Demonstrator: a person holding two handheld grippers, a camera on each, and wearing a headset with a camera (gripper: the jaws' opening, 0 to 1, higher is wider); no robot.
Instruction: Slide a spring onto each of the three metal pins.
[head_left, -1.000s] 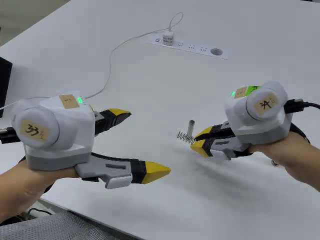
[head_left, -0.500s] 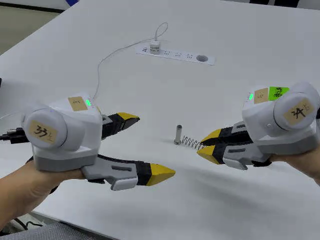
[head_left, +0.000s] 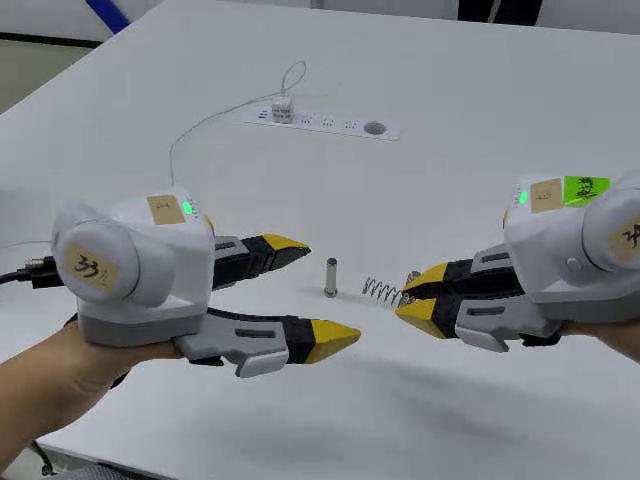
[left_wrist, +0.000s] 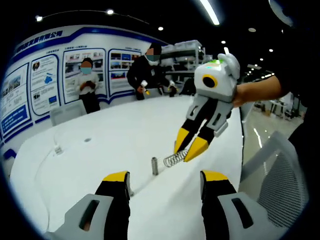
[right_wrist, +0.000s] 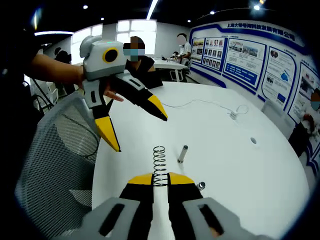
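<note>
Metal pin (head_left: 330, 277), second pin (right_wrist: 201, 185); one spring (head_left: 381, 290) in right gripper (head_left: 403, 303).

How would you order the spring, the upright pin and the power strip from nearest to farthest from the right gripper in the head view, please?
1. The spring, held by the right gripper.
2. The pin, upright just past the spring's free end.
3. The power strip, far across the table.
</note>
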